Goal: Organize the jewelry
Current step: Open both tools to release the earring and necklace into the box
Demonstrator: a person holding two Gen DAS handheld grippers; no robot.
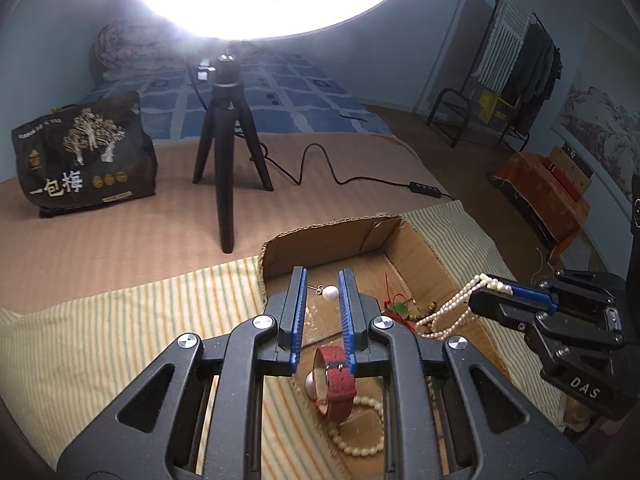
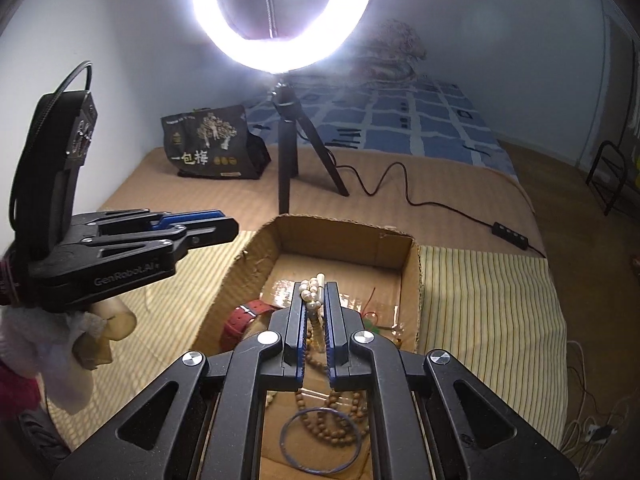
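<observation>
I hold a pearl necklace [image 2: 313, 294] clamped in my right gripper [image 2: 313, 300], strand trailing into the cardboard box [image 2: 344, 236] on the bed. Inside already lie a red-strapped watch [image 1: 335, 376], pale bead bracelet [image 1: 360, 428], wooden beads [image 2: 332, 412], blue bangle [image 2: 320, 442] and a pearl earring [image 1: 330, 293], so sorting looks well along, I judge. My left gripper [image 1: 323, 300] hangs over the box, jaws narrowly apart on nothing. The box walls hem the drop; striped cloth [image 2: 488, 304] either side offers open room.
</observation>
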